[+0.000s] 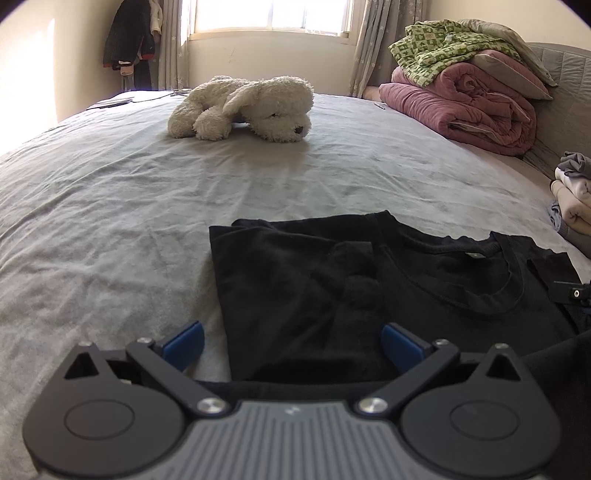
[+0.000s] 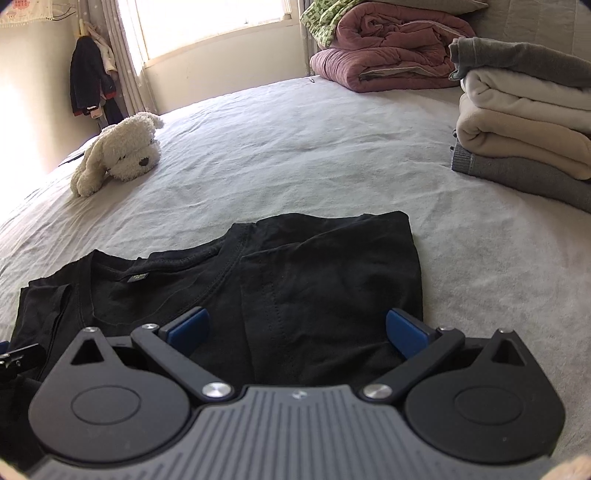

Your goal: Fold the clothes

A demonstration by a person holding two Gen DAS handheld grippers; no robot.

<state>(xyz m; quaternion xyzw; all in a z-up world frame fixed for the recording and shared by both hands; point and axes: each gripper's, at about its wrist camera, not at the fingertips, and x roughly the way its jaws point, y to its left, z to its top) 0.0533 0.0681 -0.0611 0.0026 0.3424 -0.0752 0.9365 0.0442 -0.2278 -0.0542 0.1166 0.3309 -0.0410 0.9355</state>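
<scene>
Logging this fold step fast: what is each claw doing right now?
Left claw: open, holding nothing, above the black T-shirt.
Right claw: open, holding nothing, above the same T-shirt.

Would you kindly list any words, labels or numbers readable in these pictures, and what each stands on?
Nothing can be read.
Neck tag of the black T-shirt: grey tag, print too blurred.
Wall hanging, top left of the right wrist view: red marks, too small.
Small logo on each gripper body: not legible.
</scene>
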